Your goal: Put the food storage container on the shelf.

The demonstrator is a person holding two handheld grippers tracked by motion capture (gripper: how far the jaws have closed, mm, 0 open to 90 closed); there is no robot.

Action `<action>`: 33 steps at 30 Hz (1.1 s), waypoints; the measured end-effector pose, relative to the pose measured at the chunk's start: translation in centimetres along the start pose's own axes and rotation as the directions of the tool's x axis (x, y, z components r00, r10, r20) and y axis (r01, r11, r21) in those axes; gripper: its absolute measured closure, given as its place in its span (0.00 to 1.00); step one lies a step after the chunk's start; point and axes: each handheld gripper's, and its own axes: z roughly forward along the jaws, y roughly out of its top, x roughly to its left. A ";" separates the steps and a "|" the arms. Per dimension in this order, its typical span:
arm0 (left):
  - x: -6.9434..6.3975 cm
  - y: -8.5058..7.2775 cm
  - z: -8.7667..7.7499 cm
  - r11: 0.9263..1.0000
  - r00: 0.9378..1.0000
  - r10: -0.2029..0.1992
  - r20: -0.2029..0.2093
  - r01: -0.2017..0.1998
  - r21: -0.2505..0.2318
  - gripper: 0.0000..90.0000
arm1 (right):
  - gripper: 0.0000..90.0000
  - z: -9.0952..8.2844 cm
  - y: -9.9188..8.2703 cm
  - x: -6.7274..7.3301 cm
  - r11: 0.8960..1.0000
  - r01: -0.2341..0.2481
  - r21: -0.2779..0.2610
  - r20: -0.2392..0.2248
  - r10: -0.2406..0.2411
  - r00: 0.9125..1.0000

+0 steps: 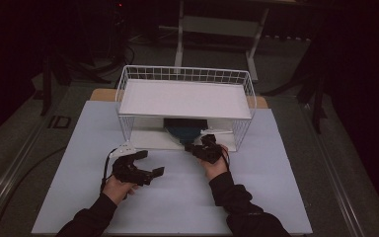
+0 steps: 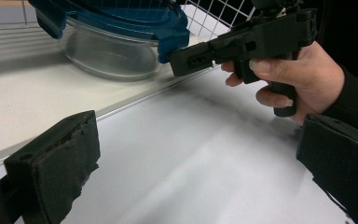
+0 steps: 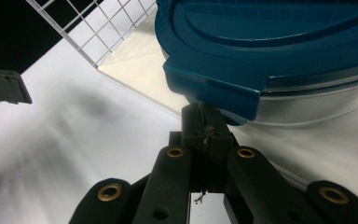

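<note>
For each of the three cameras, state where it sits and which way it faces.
High view: above the person's side, looking forward and down at the wire rack; both forearms enter below.
Left gripper view: rides the left tongs, facing the glass container; the right hand shows.
Right gripper view: rides the right tongs, facing the blue lid.
Shared: container and lid.

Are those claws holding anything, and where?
Right gripper is closed at the blue lid's clip on the container; real grip unclear. Left gripper holds nothing.
</note>
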 end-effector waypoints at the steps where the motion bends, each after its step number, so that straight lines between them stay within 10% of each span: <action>1: 0.0 0.0 0.0 1.000 1.000 0.000 0.000 0.000 0.000 0.00 | 0.99 0.0 0.0 0.0 1.000 -0.013 -0.001 -0.008 0.013 1.000; 11: -0.6 0.3 -0.5 1.000 1.000 0.022 0.009 -0.022 -0.017 0.00 | 0.74 -1.2 -1.3 1.7 0.998 0.070 0.002 -0.034 -0.069 0.997; 18: -1.3 0.2 -0.7 0.998 0.998 0.058 0.019 -0.058 -0.021 0.00 | 0.24 -2.9 -2.8 3.0 0.994 0.094 -0.049 -0.071 -0.098 0.993; 33: -2.0 -0.4 -1.2 0.997 0.996 0.078 0.031 -0.078 -0.012 0.00 | 0.18 -6.8 -5.2 2.0 0.991 0.113 -0.070 -0.051 -0.116 0.992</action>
